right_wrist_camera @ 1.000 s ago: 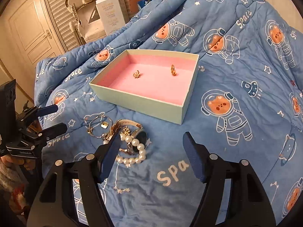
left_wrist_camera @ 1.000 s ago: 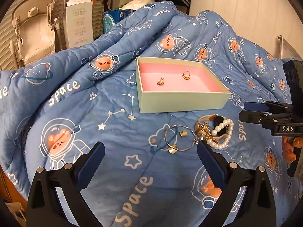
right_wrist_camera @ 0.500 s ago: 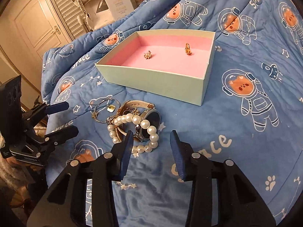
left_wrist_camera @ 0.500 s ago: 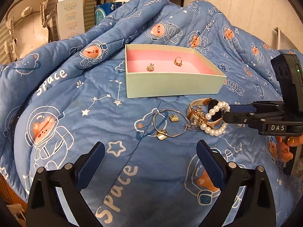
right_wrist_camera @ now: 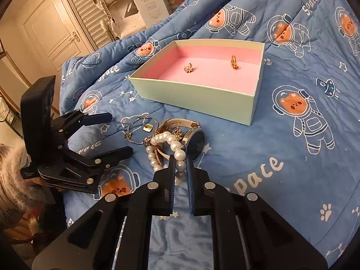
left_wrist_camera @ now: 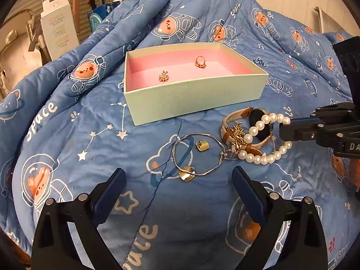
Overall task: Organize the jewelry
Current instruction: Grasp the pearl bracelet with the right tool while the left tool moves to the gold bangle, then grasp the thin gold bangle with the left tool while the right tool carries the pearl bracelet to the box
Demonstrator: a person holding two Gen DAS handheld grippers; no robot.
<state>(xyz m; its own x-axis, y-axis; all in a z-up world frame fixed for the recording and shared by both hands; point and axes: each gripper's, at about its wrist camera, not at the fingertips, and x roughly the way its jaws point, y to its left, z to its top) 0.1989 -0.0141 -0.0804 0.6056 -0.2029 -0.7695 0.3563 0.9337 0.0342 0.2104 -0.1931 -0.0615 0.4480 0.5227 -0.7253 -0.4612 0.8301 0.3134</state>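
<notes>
A pale green box point(left_wrist_camera: 193, 96) with a pink lining holds a gold ring point(left_wrist_camera: 200, 62) and a small gold charm point(left_wrist_camera: 163, 76). In front of it on the blue quilt lie a pearl bracelet point(left_wrist_camera: 263, 157), a watch point(left_wrist_camera: 258, 123), a silver bangle point(left_wrist_camera: 195, 154) and small gold pieces. My right gripper point(right_wrist_camera: 180, 164) is shut on the pearl bracelet point(right_wrist_camera: 177, 150) at its near side; it shows from the side in the left wrist view point(left_wrist_camera: 285, 132). My left gripper point(left_wrist_camera: 177, 180) is open just short of the bangle, and also shows in the right wrist view point(right_wrist_camera: 117, 135).
The quilt point(left_wrist_camera: 67, 135) with bear astronaut print covers the bed and rises in folds behind the box. A white carton point(left_wrist_camera: 59, 31) and a white appliance stand at the back left. A door point(right_wrist_camera: 51, 29) is in the right wrist view.
My right gripper moved forward and closed its jaws on the pearl bracelet. My left gripper moved closer to the bangle and stayed open.
</notes>
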